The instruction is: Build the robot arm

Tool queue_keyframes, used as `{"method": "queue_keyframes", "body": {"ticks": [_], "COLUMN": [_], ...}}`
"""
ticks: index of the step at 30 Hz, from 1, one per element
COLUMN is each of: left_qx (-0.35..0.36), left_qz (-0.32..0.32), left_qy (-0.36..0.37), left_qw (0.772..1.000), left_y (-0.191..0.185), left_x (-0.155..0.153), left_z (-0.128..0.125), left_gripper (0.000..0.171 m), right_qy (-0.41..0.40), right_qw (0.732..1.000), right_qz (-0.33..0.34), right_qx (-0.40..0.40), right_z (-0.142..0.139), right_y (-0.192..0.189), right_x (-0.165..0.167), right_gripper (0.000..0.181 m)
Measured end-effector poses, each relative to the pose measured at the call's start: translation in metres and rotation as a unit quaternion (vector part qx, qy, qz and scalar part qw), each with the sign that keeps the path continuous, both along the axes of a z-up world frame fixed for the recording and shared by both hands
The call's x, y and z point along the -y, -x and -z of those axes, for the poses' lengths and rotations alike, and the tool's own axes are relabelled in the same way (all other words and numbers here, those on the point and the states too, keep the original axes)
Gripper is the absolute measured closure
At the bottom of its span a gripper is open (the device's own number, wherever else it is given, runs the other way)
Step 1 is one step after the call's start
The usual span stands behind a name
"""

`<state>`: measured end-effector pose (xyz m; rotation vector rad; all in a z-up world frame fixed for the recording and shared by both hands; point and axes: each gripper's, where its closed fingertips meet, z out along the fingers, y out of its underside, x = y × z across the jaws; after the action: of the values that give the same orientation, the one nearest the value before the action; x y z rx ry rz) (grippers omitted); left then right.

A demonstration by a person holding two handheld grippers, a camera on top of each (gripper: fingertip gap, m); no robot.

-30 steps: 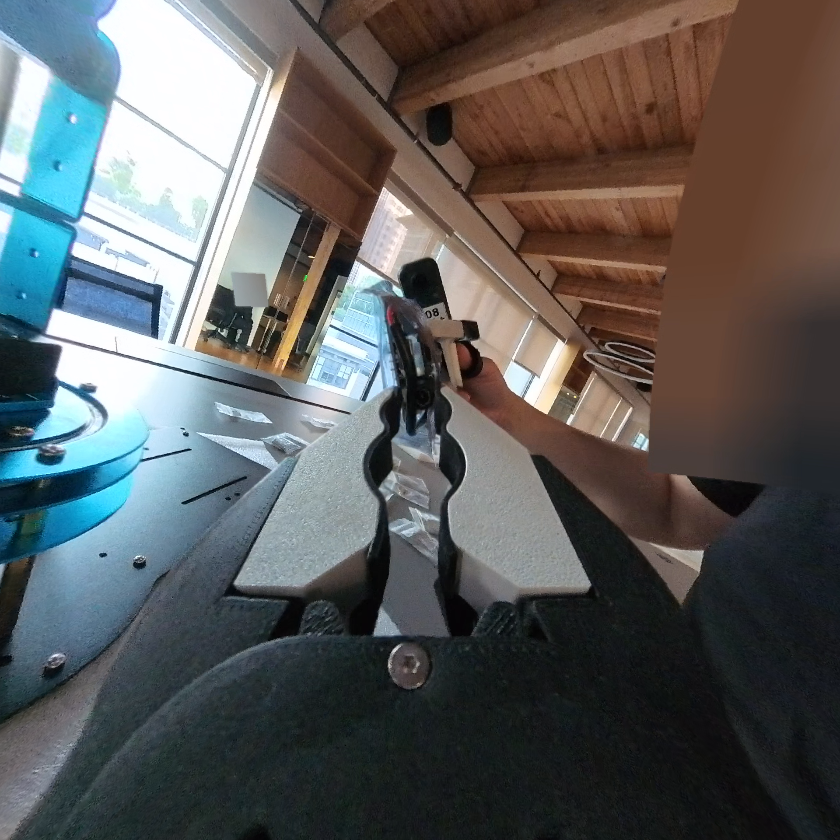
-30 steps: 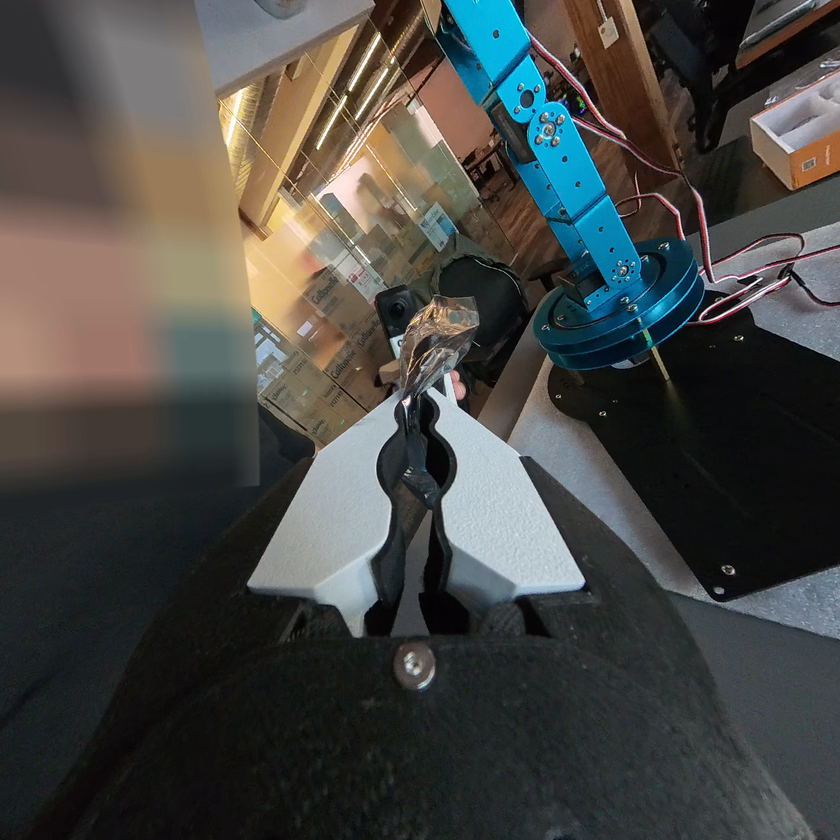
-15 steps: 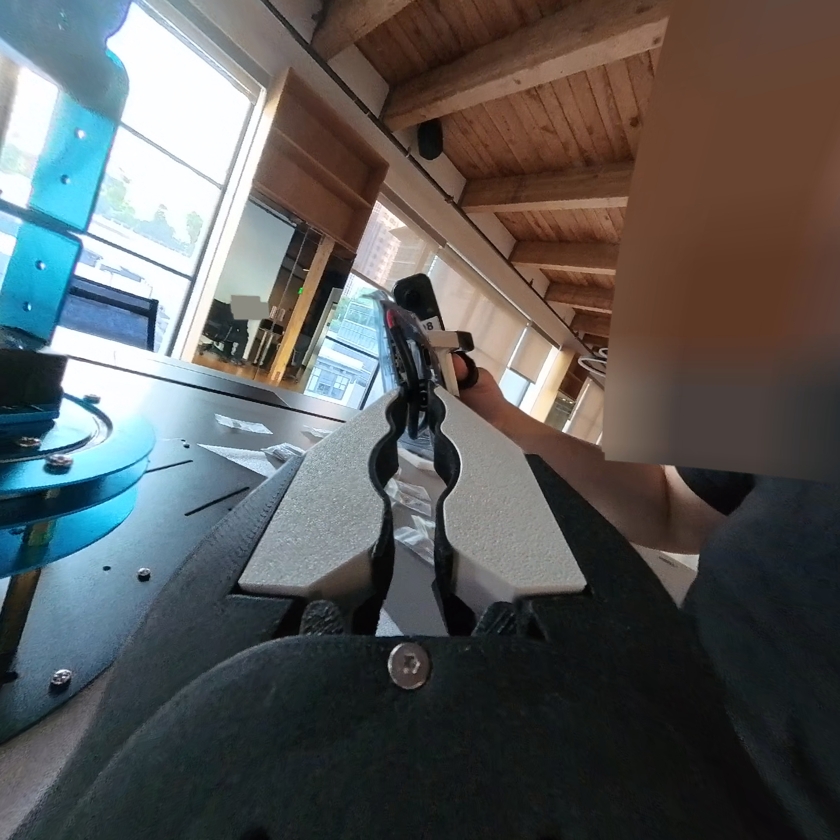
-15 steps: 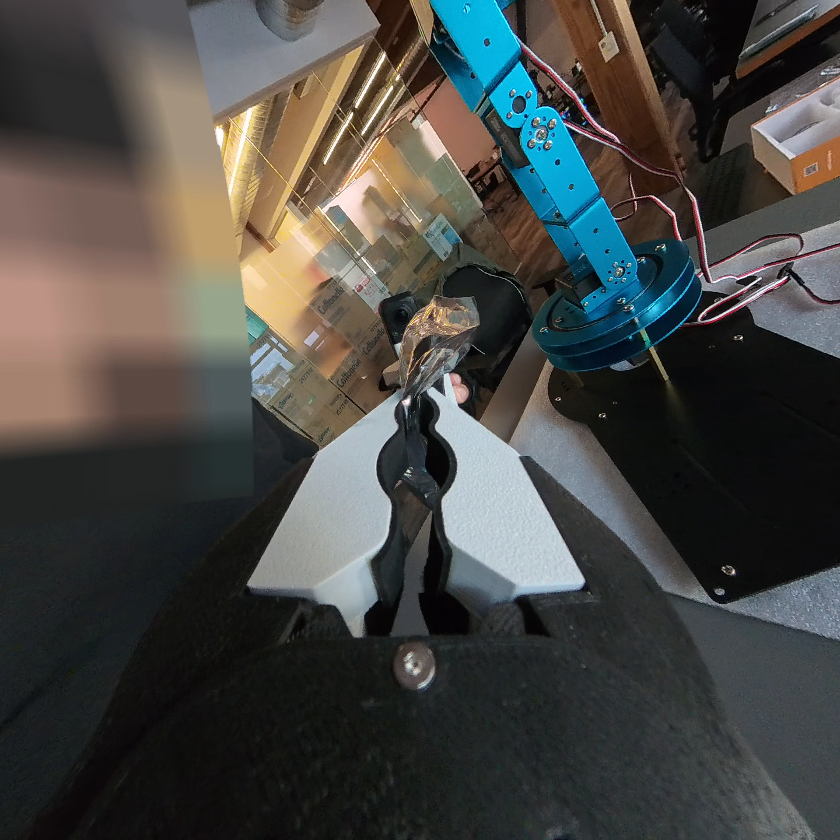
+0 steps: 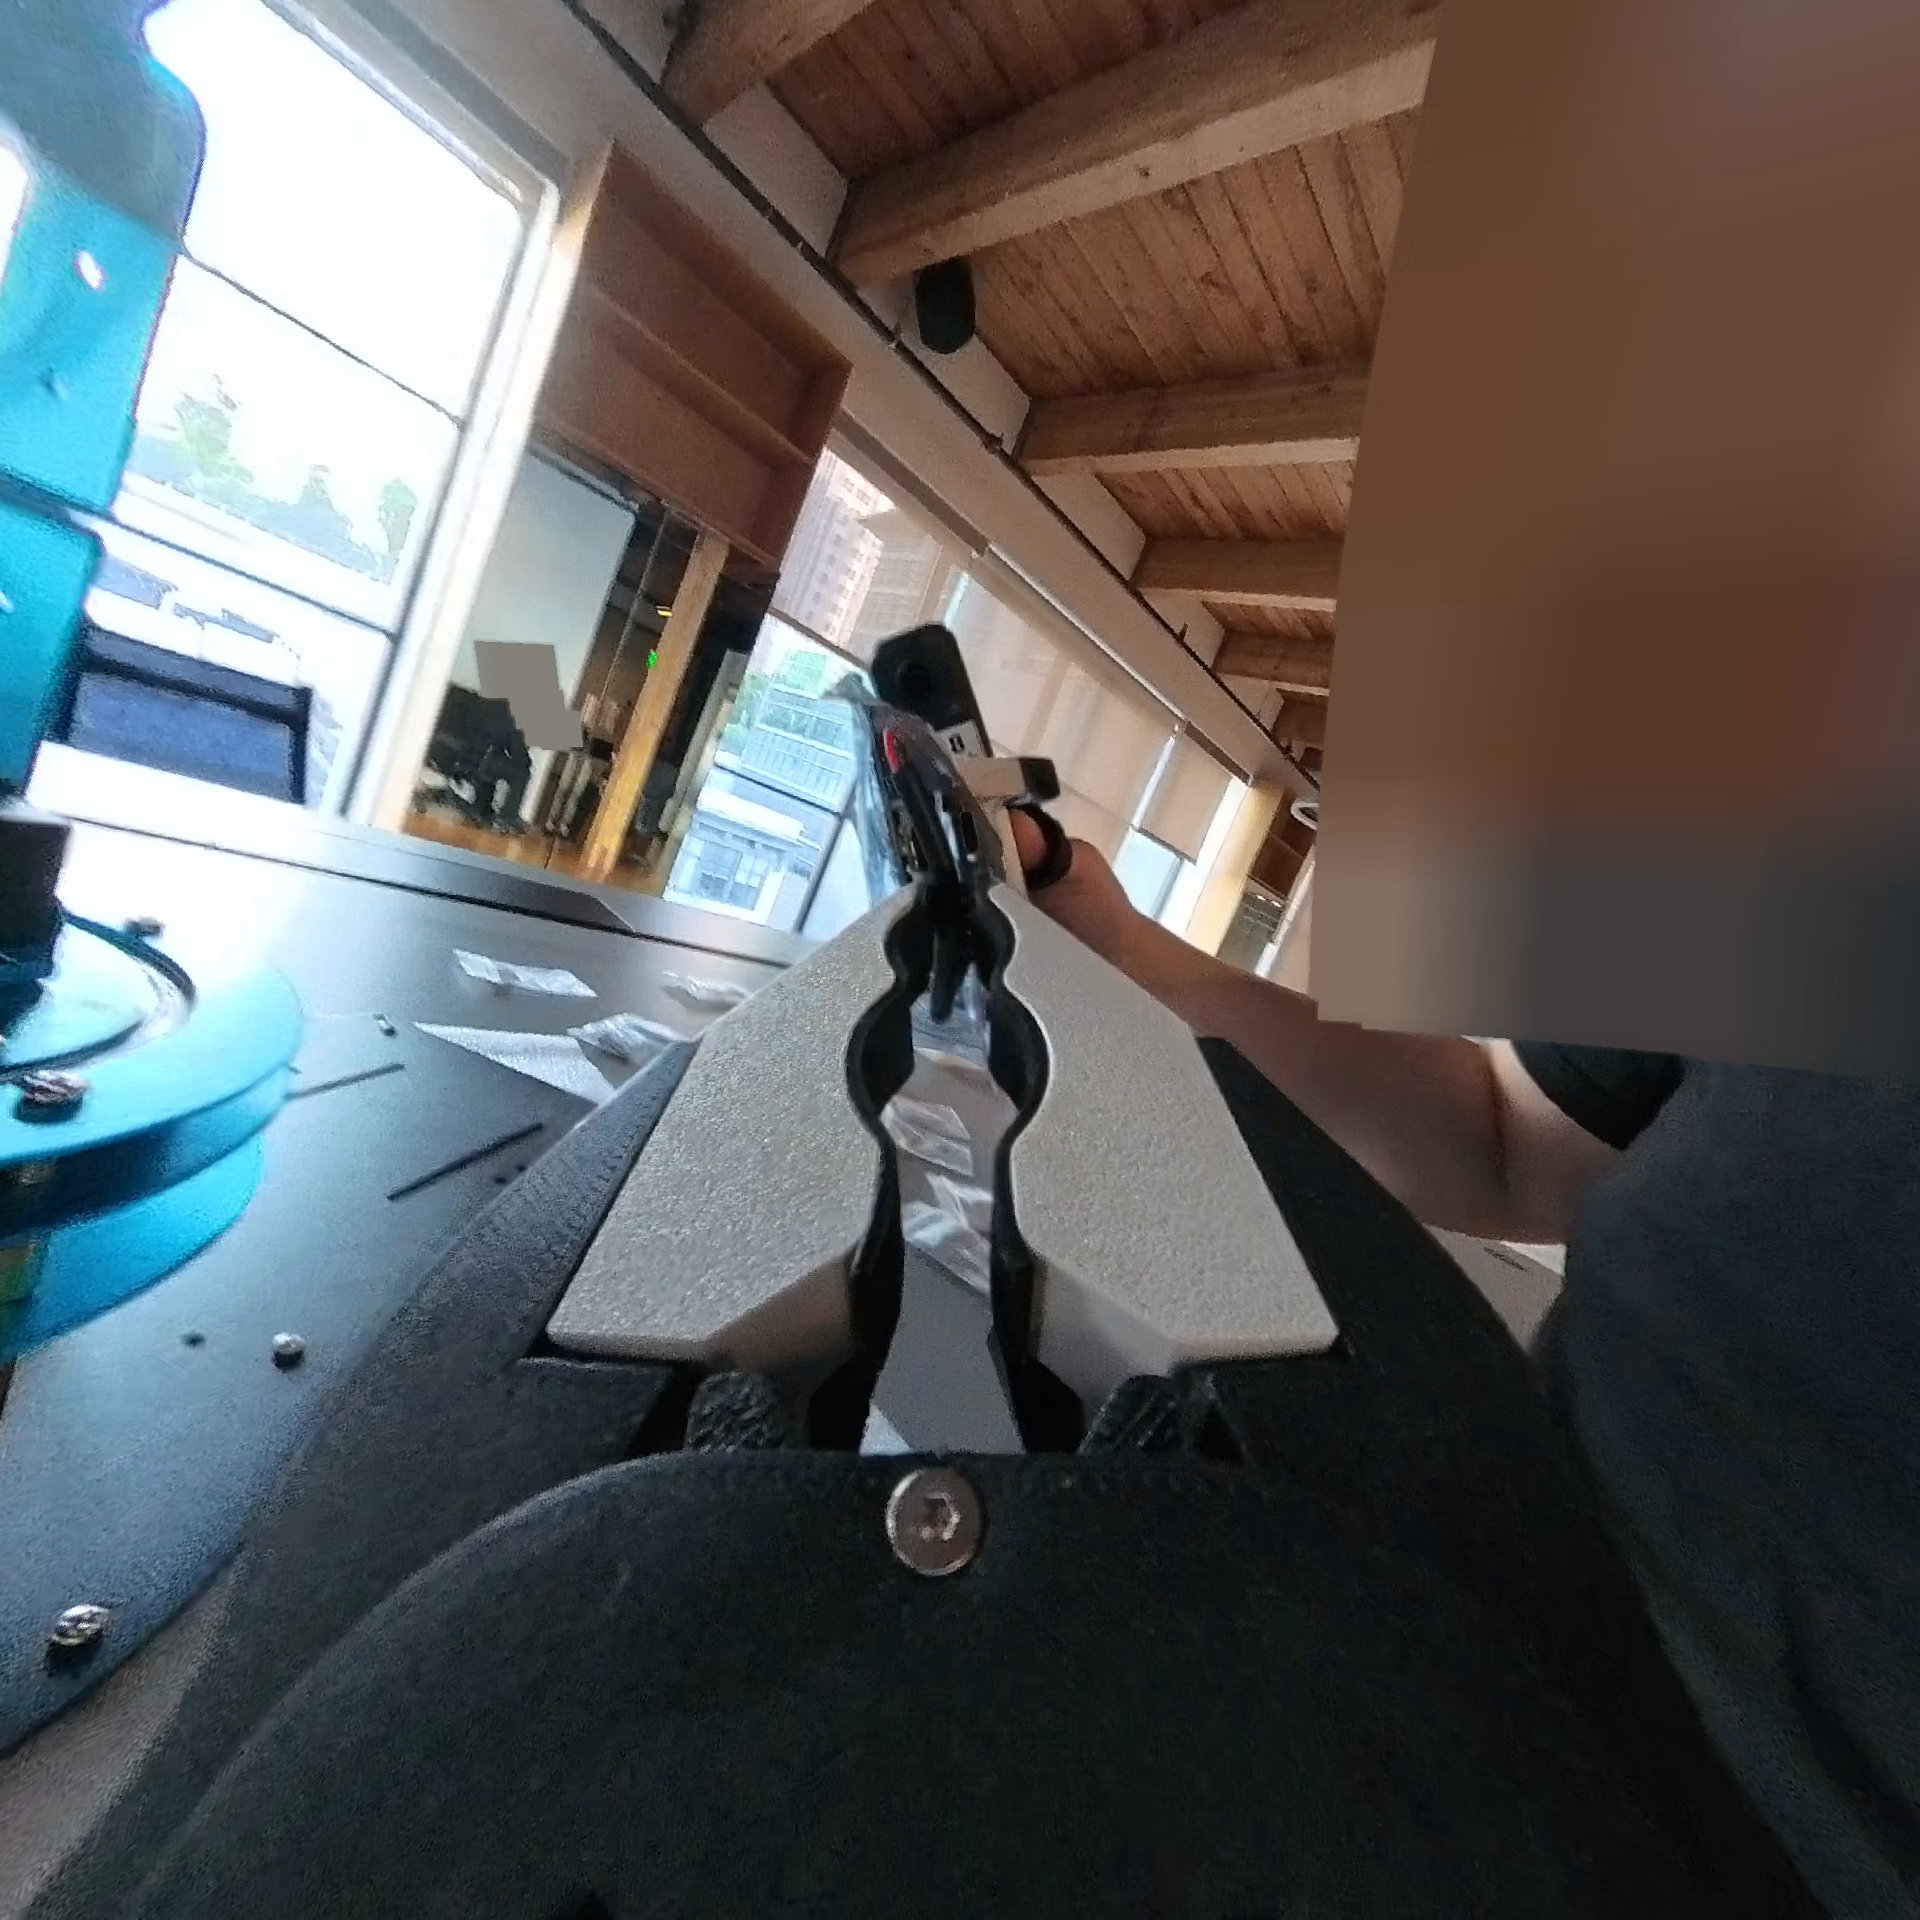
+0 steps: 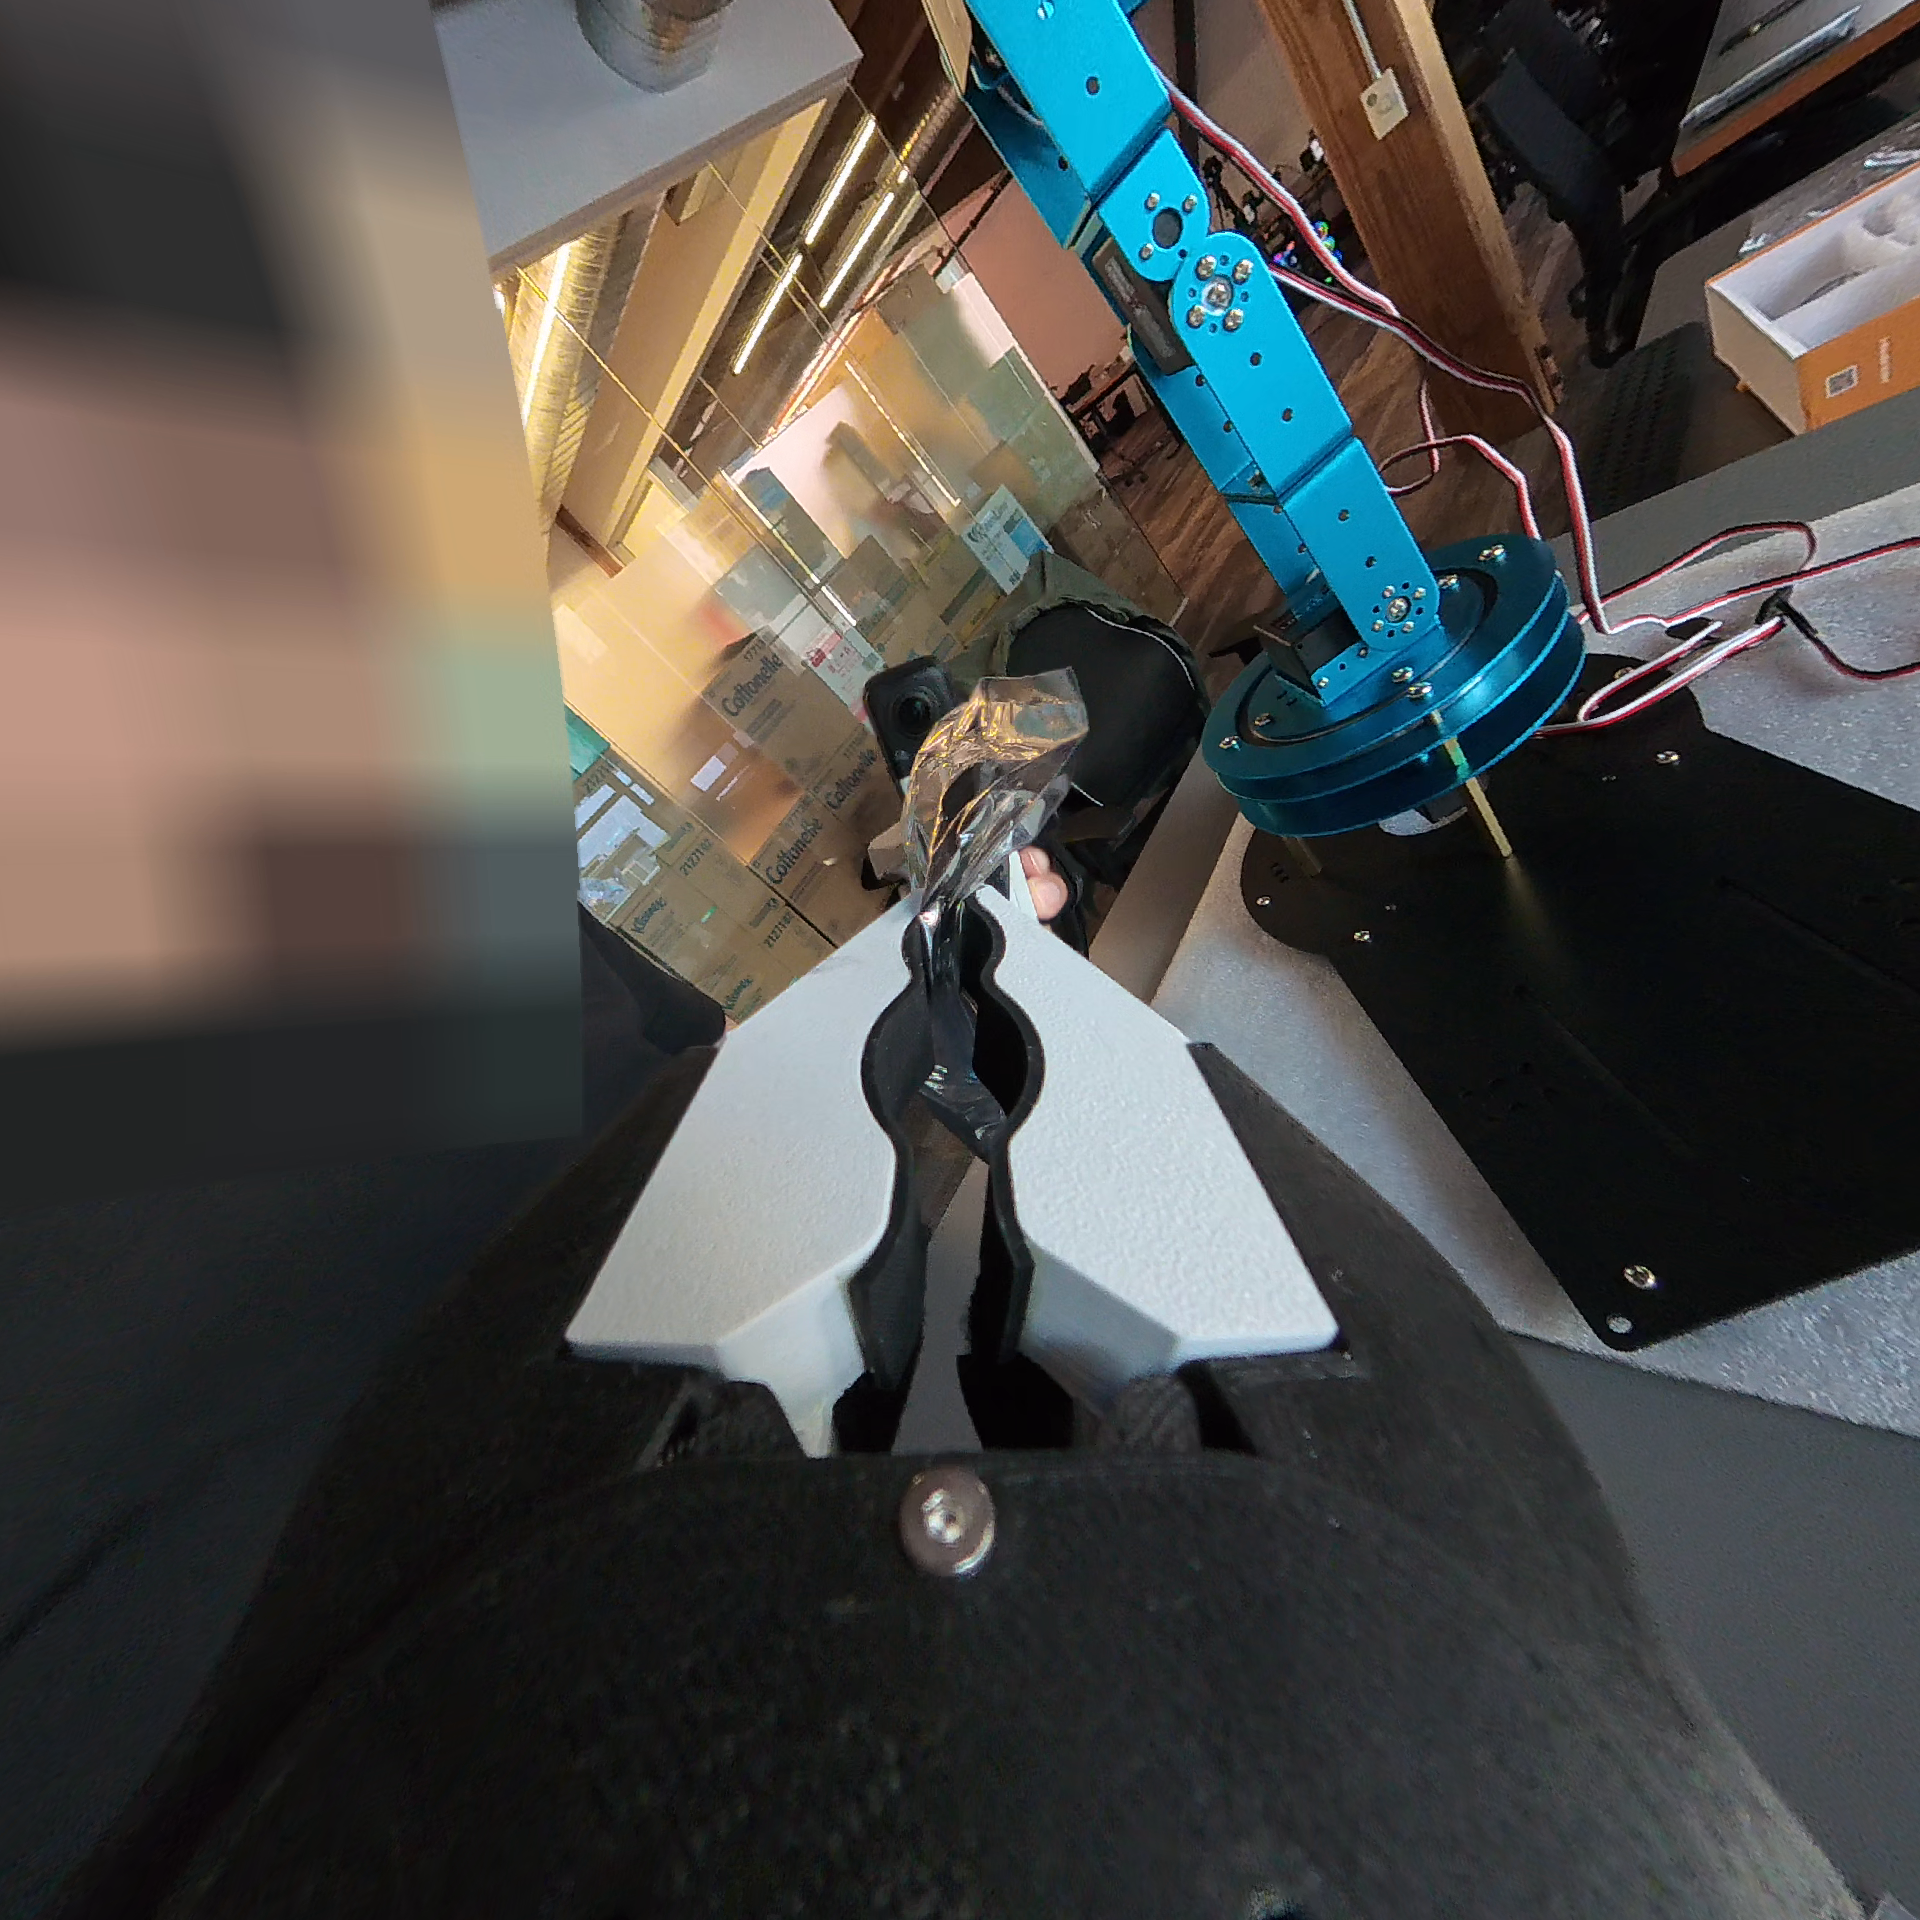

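My left gripper (image 5: 948, 906) is shut at its tips on a clear plastic bag (image 5: 912, 800) with black and red parts inside. The bag stands up edge-on from the tips. Just beyond it is my right gripper, with its black camera (image 5: 920, 675), held by a hand (image 5: 1081, 894). In the right wrist view my right gripper (image 6: 951, 920) is shut on the crinkled clear end of the same bag (image 6: 987, 769). The left gripper's camera (image 6: 909, 707) and a fingertip (image 6: 1044, 888) show behind it. The two grippers face each other above the table edge.
A blue robot arm (image 6: 1247, 343) stands on a round blue base (image 6: 1392, 727) (image 5: 125, 1091) on a black plate (image 6: 1662, 1039) (image 5: 364, 1143). Red and white wires (image 6: 1714, 582) trail from it. Small clear packets (image 5: 520, 977) lie on the table. An orange and white box (image 6: 1829, 322) sits behind. The left gripper's tips are roughly 11 cm from the right gripper's.
The left gripper's fingers have closed from a small gap onto the bag. The left view has shifted slightly. The right gripper has kept its hold.
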<state>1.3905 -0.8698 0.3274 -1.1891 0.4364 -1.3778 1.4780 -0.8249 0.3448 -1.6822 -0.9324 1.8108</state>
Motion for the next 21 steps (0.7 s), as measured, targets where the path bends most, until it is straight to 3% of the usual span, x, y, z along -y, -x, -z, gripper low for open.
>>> {"method": "queue_keyframes", "body": {"ticks": [7, 13, 21], "left_qx": [0.006, 0.073, -0.001], "left_qz": [0.020, 0.079, 0.043], "left_qy": [0.033, 0.068, 0.077], "left_qw": [0.999, 0.992, 0.996], "left_y": [-0.004, 0.001, -0.007], "left_x": [-0.003, -0.001, -0.007], "left_z": [0.006, 0.001, 0.015], "left_gripper": [0.164, 0.164, 0.163], "right_qy": [0.001, 0.025, 0.045], "right_qw": [1.000, 0.999, 0.999], "right_qz": [0.006, -0.001, 0.010], "right_qx": [-0.002, -0.025, -0.024], "right_z": [0.003, 0.000, 0.009], "right_y": [-0.001, 0.004, 0.003], "right_x": [-0.003, 0.001, -0.001], "right_gripper": [0.181, 0.181, 0.181]}}
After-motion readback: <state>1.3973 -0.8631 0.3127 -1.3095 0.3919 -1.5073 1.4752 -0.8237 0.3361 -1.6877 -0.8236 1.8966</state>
